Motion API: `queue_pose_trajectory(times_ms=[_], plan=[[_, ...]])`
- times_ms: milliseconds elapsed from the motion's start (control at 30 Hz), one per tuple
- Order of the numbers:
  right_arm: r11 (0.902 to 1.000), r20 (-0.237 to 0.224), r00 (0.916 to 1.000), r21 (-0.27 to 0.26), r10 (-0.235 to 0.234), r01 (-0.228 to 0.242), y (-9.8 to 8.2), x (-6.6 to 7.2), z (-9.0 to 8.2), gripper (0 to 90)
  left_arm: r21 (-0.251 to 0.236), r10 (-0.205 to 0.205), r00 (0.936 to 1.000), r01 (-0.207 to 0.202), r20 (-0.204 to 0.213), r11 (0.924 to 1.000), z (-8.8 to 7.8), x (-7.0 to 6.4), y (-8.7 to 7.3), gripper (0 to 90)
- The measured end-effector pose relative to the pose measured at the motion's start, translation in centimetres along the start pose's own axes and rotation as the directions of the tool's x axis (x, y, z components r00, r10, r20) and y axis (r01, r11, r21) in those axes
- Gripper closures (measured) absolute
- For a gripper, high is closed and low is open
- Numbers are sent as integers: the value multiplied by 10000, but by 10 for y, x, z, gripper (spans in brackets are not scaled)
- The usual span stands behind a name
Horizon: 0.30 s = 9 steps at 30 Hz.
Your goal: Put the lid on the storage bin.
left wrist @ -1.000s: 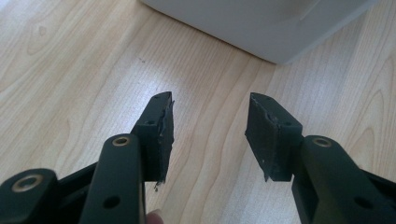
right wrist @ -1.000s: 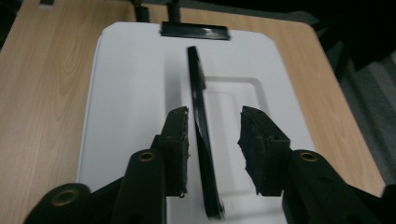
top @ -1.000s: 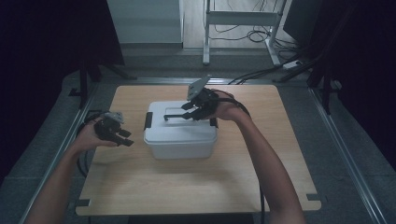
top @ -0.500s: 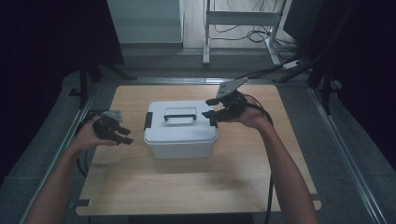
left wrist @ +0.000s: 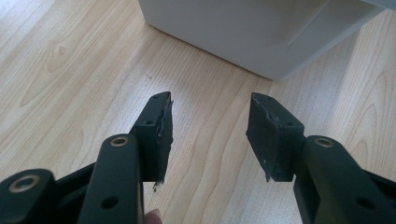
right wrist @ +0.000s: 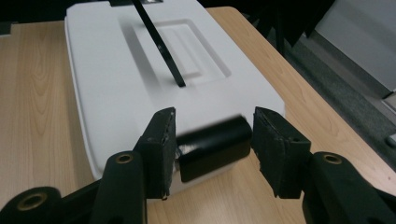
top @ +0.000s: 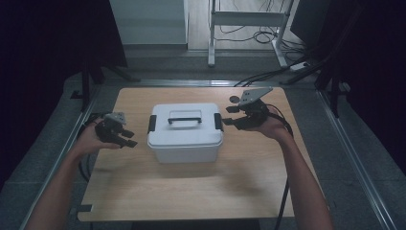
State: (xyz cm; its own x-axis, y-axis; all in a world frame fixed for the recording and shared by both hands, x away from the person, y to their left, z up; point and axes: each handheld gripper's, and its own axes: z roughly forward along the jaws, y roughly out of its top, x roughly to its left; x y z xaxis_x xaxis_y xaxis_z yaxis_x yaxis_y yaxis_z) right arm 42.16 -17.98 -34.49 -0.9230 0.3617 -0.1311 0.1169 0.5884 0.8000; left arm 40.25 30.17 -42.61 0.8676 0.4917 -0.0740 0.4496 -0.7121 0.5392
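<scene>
At center frame on the tabletop (top: 191, 191) sits the white lidded storage box (top: 186, 132). Its black side latch (right wrist: 212, 147) lies between the right hand-held gripper (right wrist: 212, 149) jaws, half open; a skewed squeeze could slip off. The left hand-held gripper (left wrist: 210, 133) hovers half open, empty.

Dim, shadowy overhead view — close-ups brighter, slightly blurred.

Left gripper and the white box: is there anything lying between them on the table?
No. In the high view, the left gripper and the white box are separated by bare wooden table; the left gripper view agrees.
</scene>
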Motion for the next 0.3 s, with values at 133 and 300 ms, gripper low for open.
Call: queue_pose_trajectory(times_ms=[133, 300], plan=[[9999, 83, 9999, -41, 115, -115, -7, -1, -4, 497, -54, -10, 10000, 10, -34, 10000, 0, 0, 0, 508], [9999, 129, 9998, -23, 147, -147, -10, -1, -5, 495, -41, 8, 10000, -9, -47, 10000, 1, 0, 0, 505]])
